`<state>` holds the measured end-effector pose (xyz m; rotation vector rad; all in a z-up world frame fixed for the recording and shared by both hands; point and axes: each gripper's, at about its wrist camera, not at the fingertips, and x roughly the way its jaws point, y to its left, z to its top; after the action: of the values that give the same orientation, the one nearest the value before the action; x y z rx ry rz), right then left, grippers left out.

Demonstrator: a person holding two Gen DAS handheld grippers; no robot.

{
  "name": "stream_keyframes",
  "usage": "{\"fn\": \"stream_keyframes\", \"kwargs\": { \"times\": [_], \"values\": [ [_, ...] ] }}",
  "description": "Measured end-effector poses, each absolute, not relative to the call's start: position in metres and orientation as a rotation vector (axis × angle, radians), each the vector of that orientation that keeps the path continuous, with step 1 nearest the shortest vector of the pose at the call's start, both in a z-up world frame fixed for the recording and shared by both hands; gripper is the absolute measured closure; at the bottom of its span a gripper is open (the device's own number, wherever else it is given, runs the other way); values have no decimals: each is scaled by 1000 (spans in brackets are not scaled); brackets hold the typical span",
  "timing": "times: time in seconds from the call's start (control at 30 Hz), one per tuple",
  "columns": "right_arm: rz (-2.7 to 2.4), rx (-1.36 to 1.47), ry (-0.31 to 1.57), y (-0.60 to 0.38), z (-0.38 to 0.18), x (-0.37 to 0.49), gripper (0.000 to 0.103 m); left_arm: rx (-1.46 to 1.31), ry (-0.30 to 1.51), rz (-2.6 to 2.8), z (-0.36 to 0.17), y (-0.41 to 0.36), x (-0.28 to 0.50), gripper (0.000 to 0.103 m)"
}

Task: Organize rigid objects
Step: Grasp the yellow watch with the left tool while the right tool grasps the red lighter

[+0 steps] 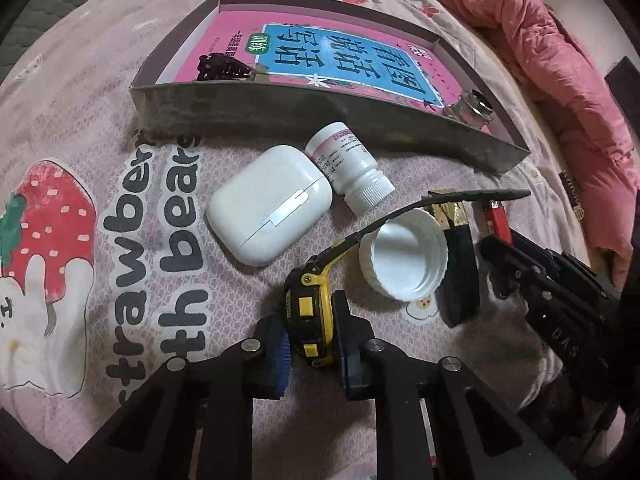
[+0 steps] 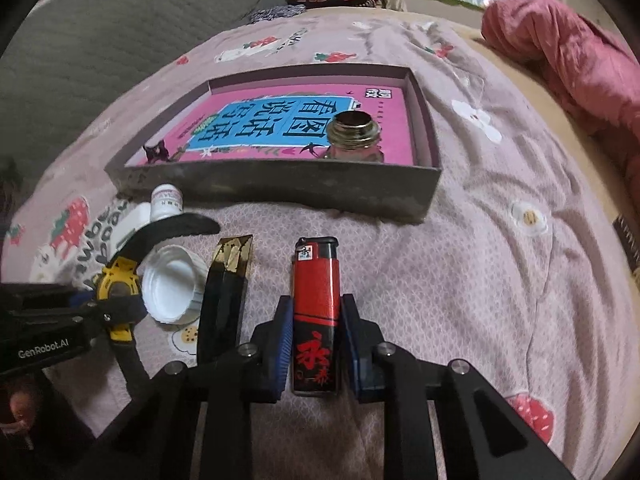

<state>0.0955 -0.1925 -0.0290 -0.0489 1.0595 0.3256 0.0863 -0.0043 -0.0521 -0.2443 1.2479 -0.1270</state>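
Left hand-held gripper (image 1: 310, 342) clamps the watch (image 1: 308, 312); right hand-held gripper (image 2: 316, 342) clamps the lighter (image 2: 316, 312), both near the box (image 2: 280, 190). Risk: watch's strap may snag the cap (image 1: 404, 258).

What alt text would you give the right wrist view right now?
The right gripper is shut on a red lighter lying on a pink bedspread. Beyond it sits a shallow box holding a pink book and a glass jar; at left, the left gripper clamps a yellow watch.
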Motion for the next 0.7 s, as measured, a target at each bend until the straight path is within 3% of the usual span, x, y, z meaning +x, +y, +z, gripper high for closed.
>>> {"fn": "stream_keyframes", "kwargs": {
  "times": [0.7],
  "values": [
    [328,-4,1000,-197,-7,90,80,-208,1135,-154,-7,1,75,86]
  ]
}}
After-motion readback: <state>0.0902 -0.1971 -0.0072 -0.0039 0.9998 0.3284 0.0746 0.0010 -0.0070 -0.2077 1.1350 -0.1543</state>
